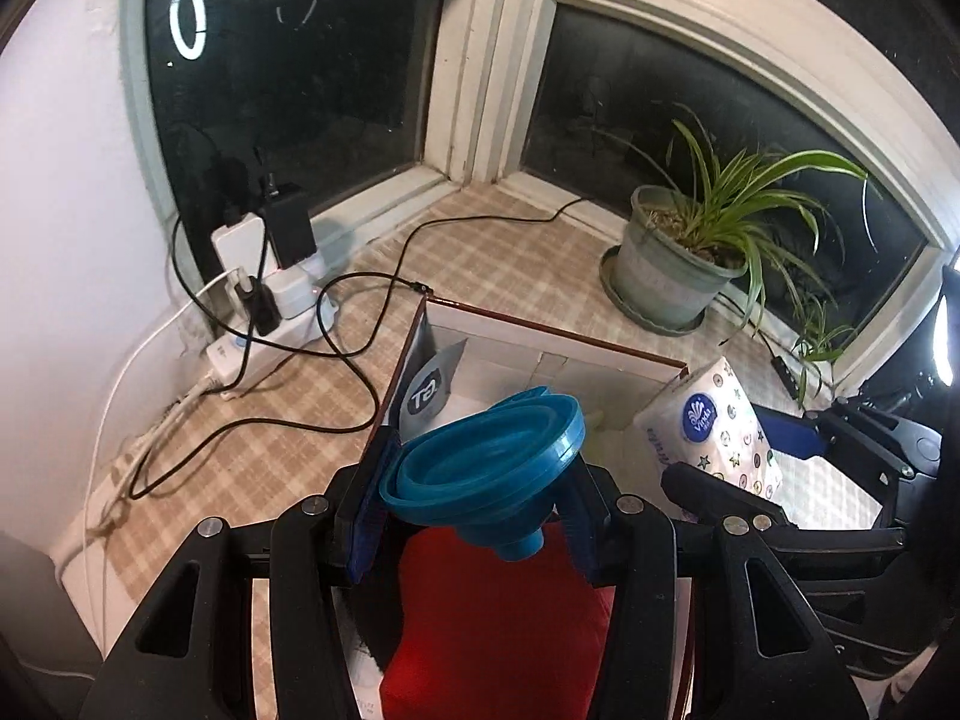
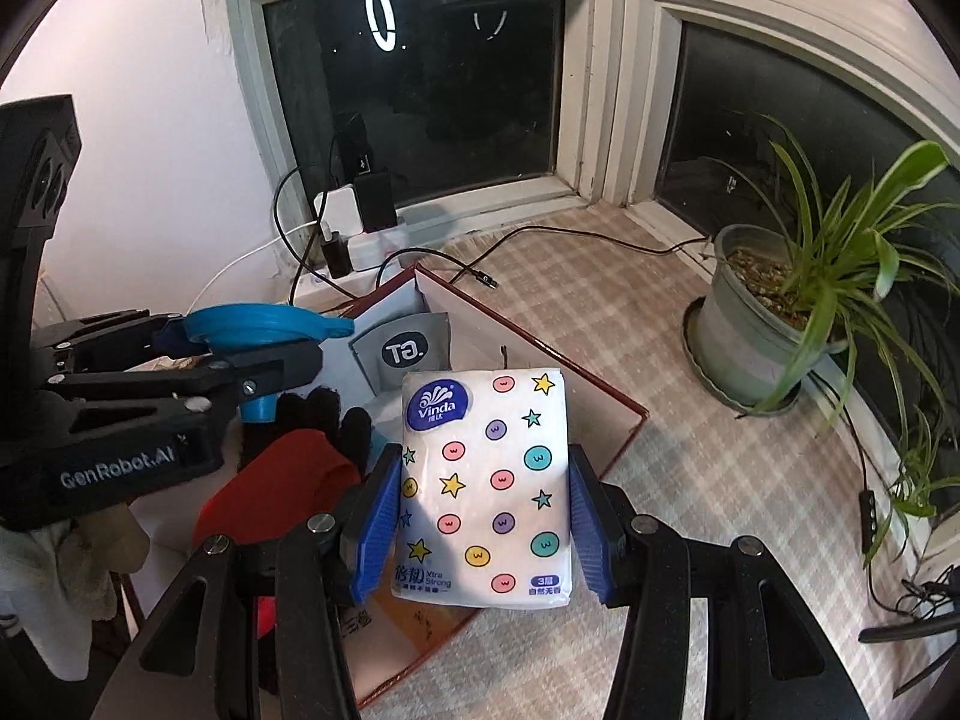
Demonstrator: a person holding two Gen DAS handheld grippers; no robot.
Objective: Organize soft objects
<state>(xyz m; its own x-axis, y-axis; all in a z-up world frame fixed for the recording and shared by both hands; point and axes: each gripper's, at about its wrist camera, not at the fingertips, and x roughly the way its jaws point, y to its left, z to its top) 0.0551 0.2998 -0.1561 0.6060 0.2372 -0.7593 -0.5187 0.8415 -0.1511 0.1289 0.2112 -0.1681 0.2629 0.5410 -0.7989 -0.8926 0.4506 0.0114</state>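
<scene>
My left gripper (image 1: 474,516) is shut on a blue collapsible funnel (image 1: 486,468) and holds it above an open cardboard box (image 1: 558,336); the funnel also shows in the right wrist view (image 2: 264,324). My right gripper (image 2: 486,516) is shut on a white Vinda tissue pack (image 2: 486,480) with coloured dots and stars, held over the box's right edge (image 2: 540,348); the pack also shows in the left wrist view (image 1: 714,426). Inside the box lie a red cloth (image 1: 498,624) (image 2: 276,480), a black glove (image 2: 324,414) and a grey pouch (image 2: 408,348).
A potted spider plant (image 1: 672,264) (image 2: 762,318) stands at the right by the window. A power strip with chargers and black cables (image 1: 258,312) lies at the left by the wall. The checked cloth surface (image 2: 690,480) extends to the right of the box.
</scene>
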